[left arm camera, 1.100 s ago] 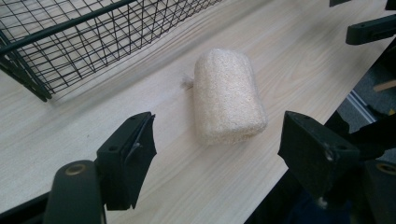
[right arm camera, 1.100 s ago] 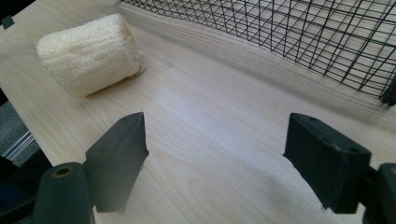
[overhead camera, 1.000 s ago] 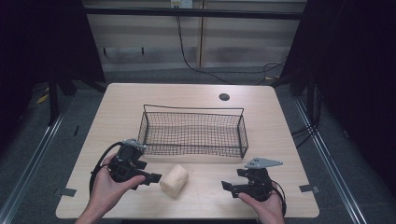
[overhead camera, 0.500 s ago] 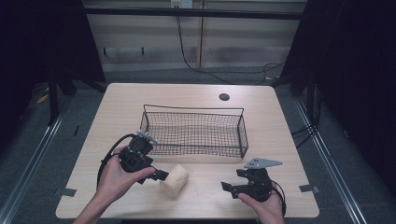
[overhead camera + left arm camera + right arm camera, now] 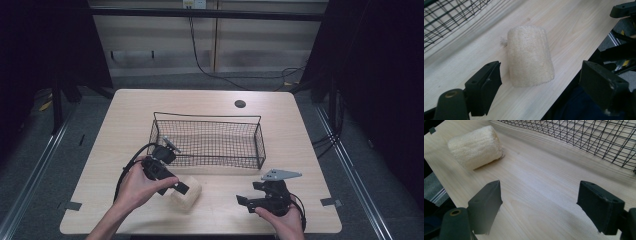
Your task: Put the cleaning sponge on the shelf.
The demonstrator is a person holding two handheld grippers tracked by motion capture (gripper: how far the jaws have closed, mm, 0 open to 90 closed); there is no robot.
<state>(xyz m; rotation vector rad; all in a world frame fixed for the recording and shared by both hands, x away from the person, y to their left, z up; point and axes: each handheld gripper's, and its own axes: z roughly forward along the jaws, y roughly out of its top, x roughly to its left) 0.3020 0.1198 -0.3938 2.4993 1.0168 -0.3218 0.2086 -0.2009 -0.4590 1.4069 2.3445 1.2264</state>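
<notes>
1. Loofah sponge (image 5: pixel 186 193): pale, cylindrical, lying on its side on the worktop (image 5: pixel 210 102), near the front edge, just in front of the basket.
2. Left tongs (image 5: pixel 179 187): jaws just opened, now spread wide; sponge between them, pads clear of it on both sides.
3. Right tongs (image 5: pixel 246 201): spread wide, nothing between the jaws, well apart from the sponge.
4. Wire basket (image 5: pixel 207 120): black, rectangular, mid-worktop.

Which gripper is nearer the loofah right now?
Left. The left gripper sits right at the loofah, open jaws on either side of it. The right gripper is apart from it, farther along the table's near edge.
</notes>
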